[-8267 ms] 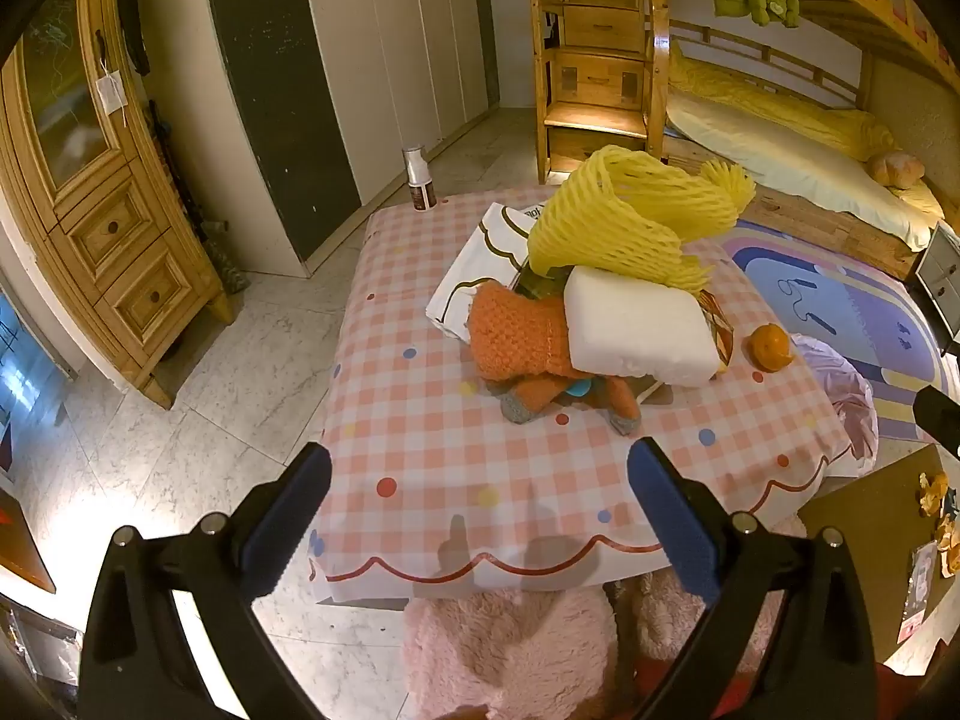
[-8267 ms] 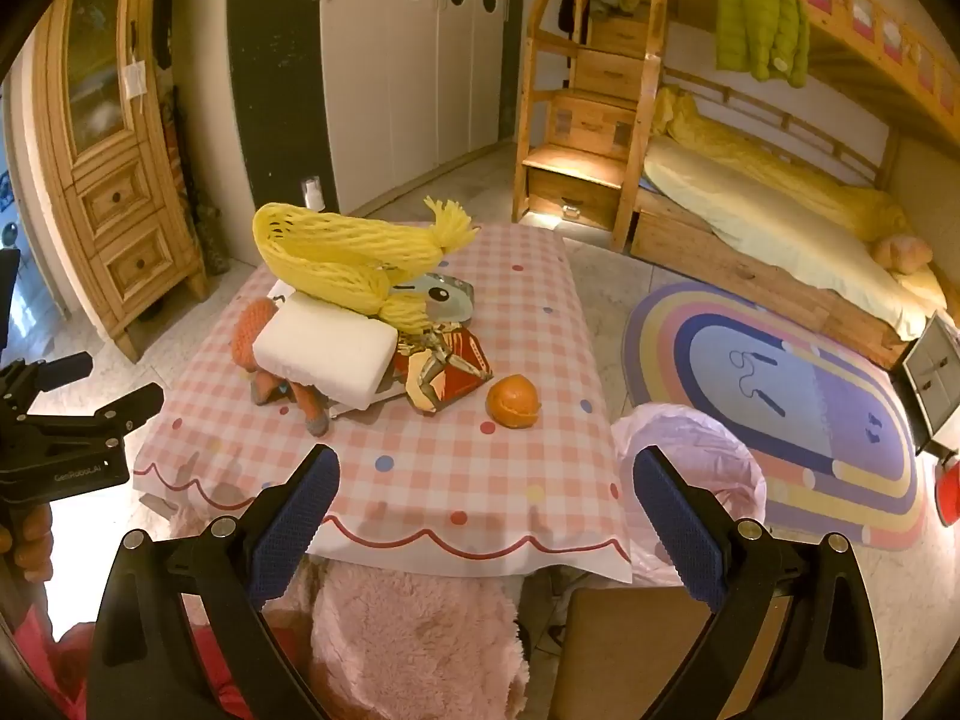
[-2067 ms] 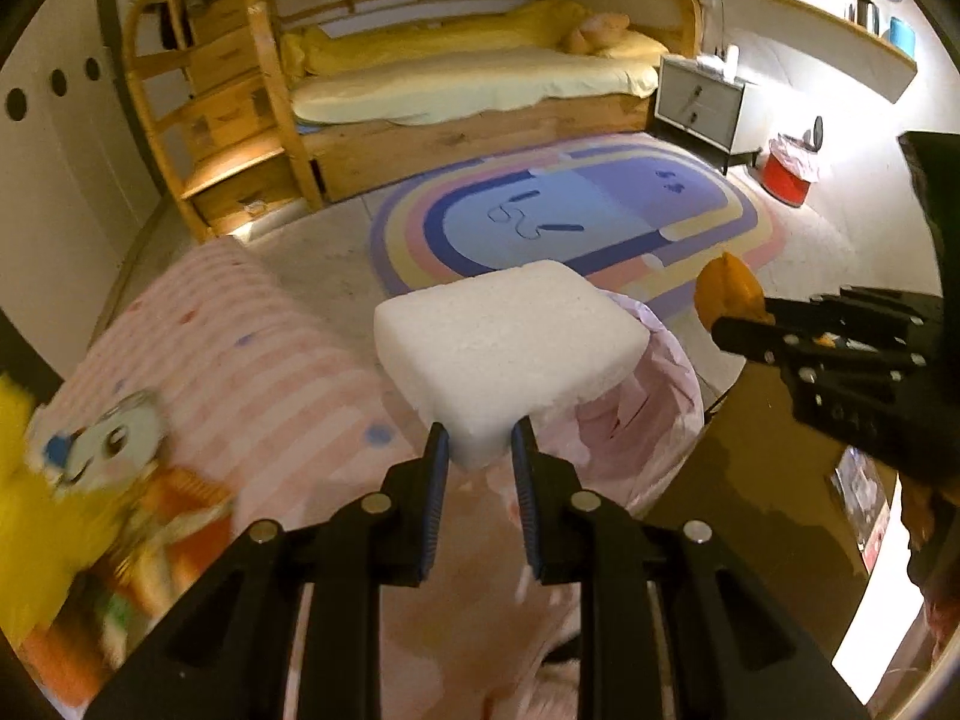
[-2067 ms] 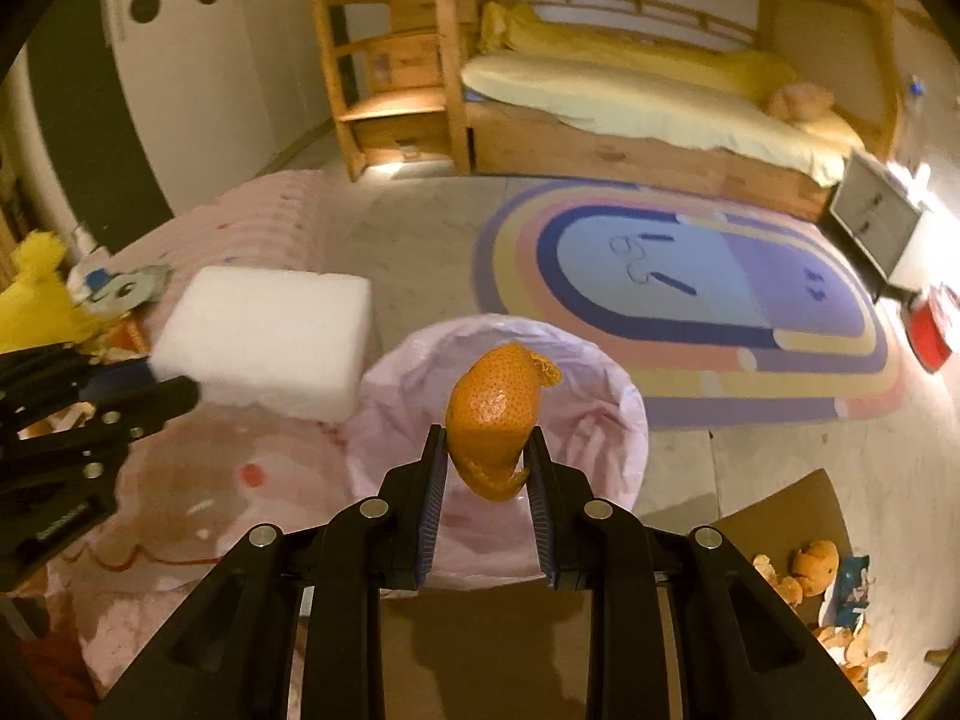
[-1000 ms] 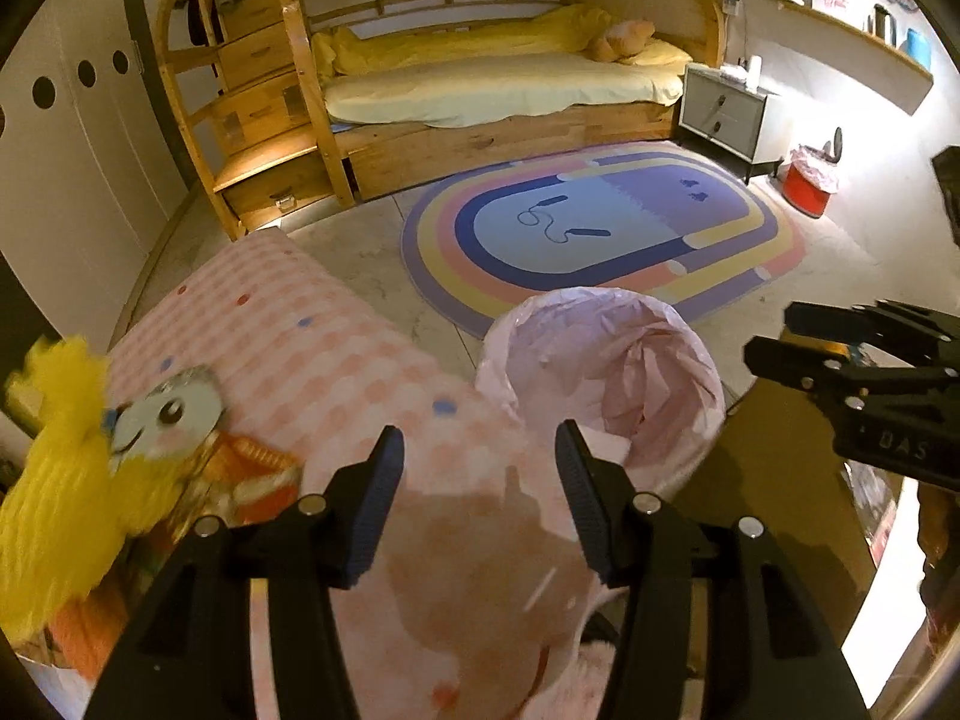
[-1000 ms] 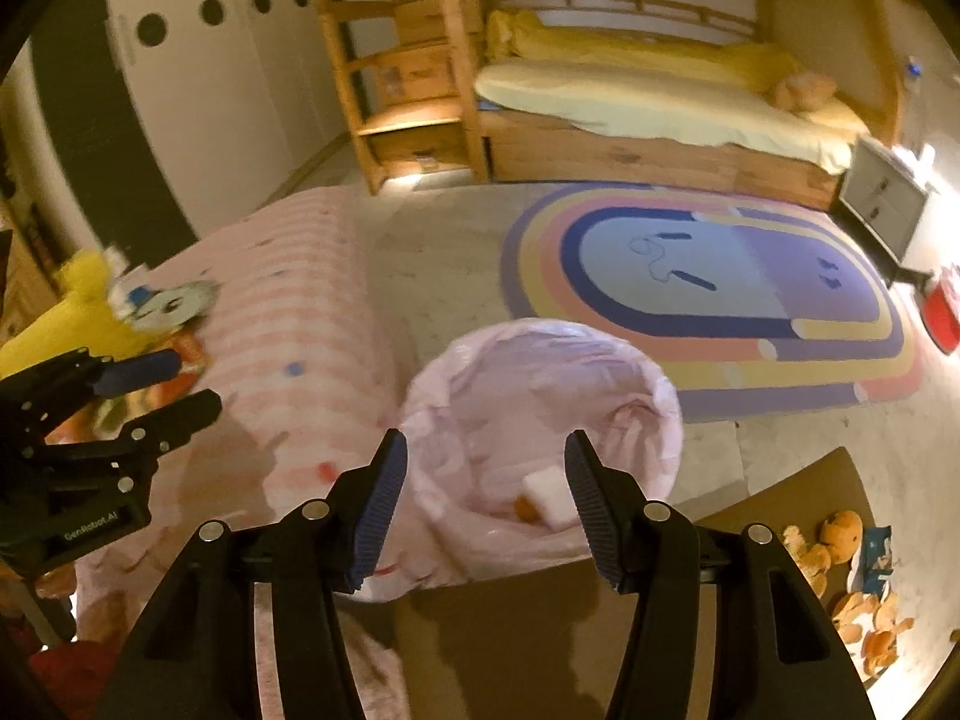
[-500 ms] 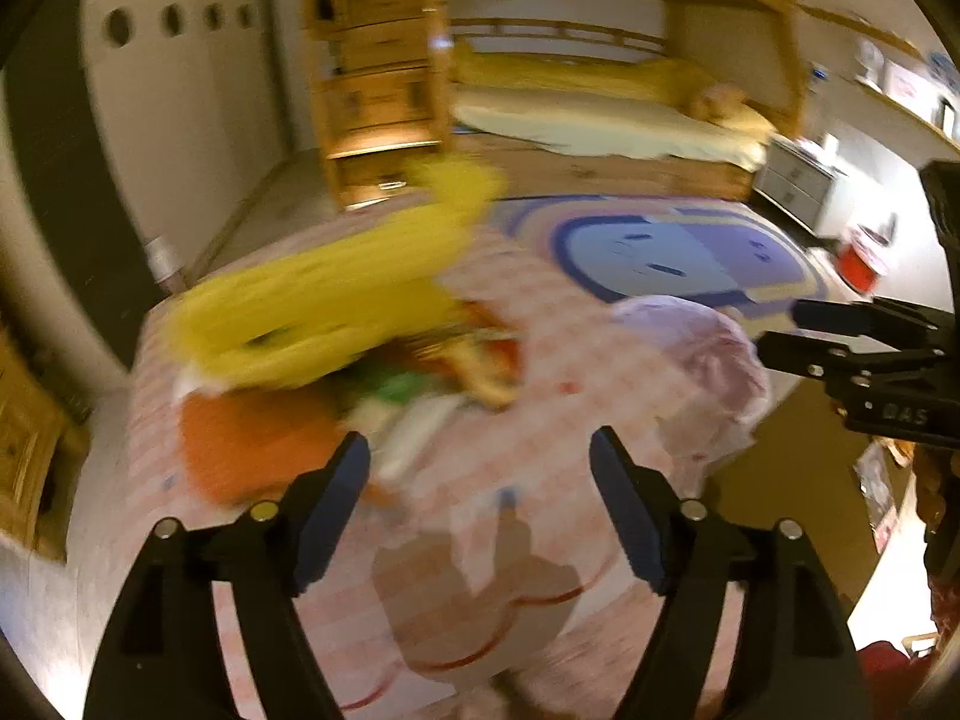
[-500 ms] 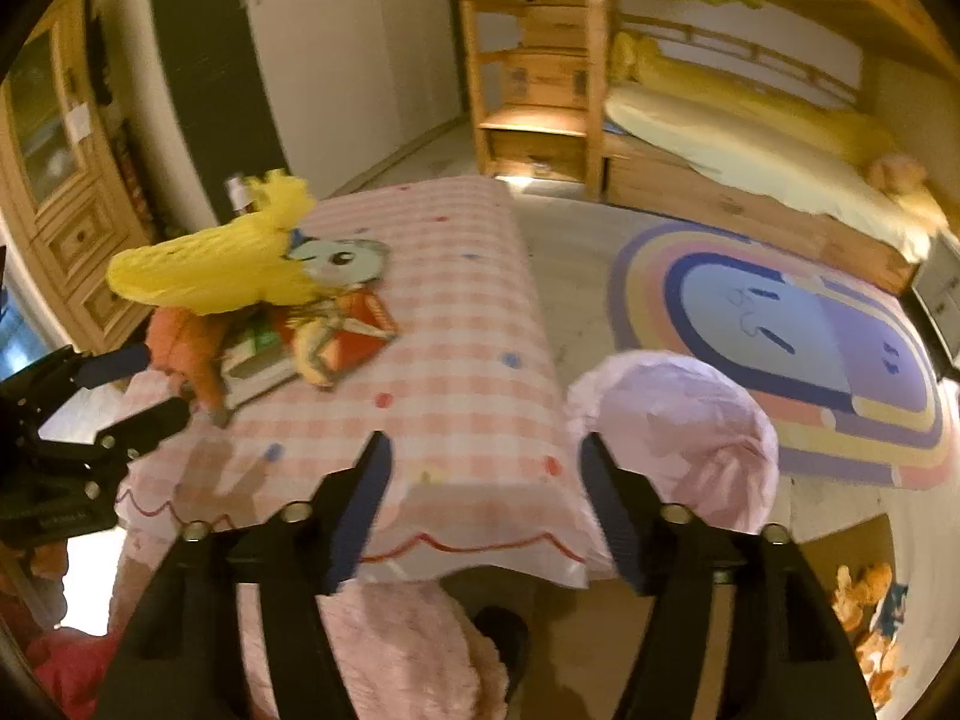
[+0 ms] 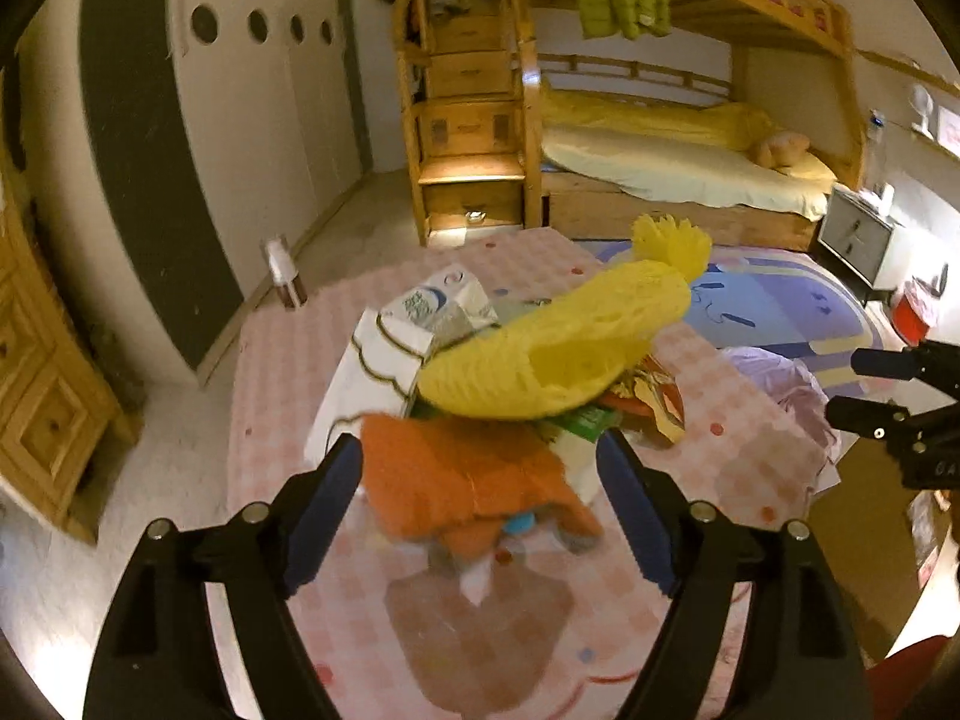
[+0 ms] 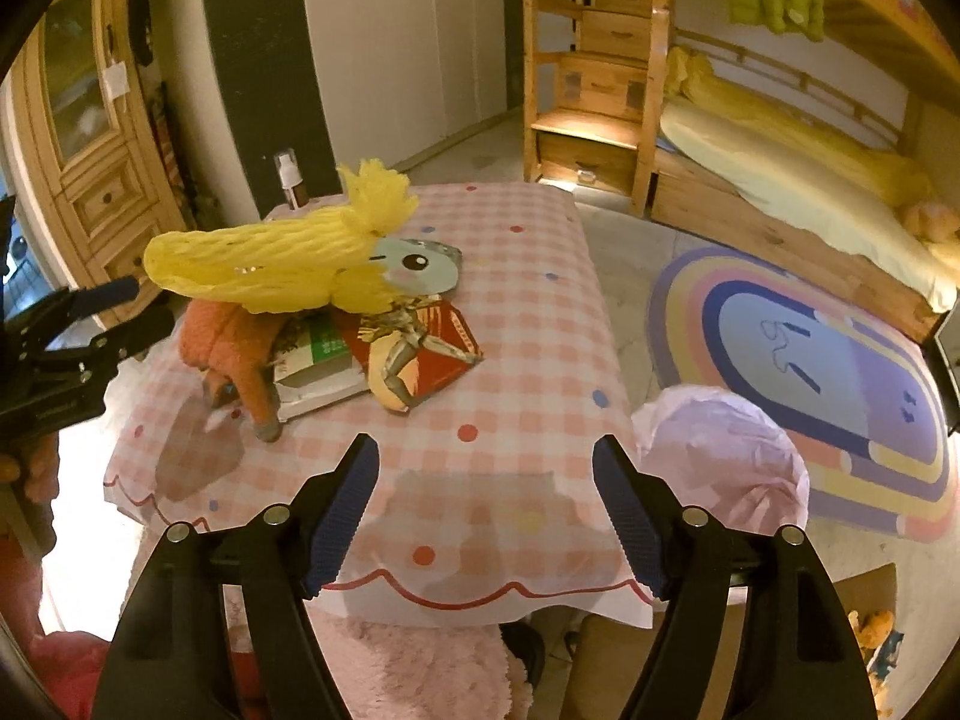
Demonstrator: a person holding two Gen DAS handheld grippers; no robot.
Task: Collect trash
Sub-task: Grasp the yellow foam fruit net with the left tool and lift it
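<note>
Hovering with jaws spread and nothing held, the left hand-held gripper [image 9: 480, 474] is facing the orange knitted toy [image 9: 462, 480] just ahead, yellow foam net [image 9: 552, 354] lying beyond on the pile. Right hand-held gripper [image 10: 486, 504] is likewise gaping empty over the desk [image 10: 528, 360]; foil wrapper [image 10: 420, 342] ahead-left, probably next. Pink-lined trash bin [image 10: 720, 456] is standing just right; contents hidden.

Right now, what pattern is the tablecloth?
Pink-and-white check with scattered coloured dots on the tablecloth; clearest in the right wrist view.
</note>
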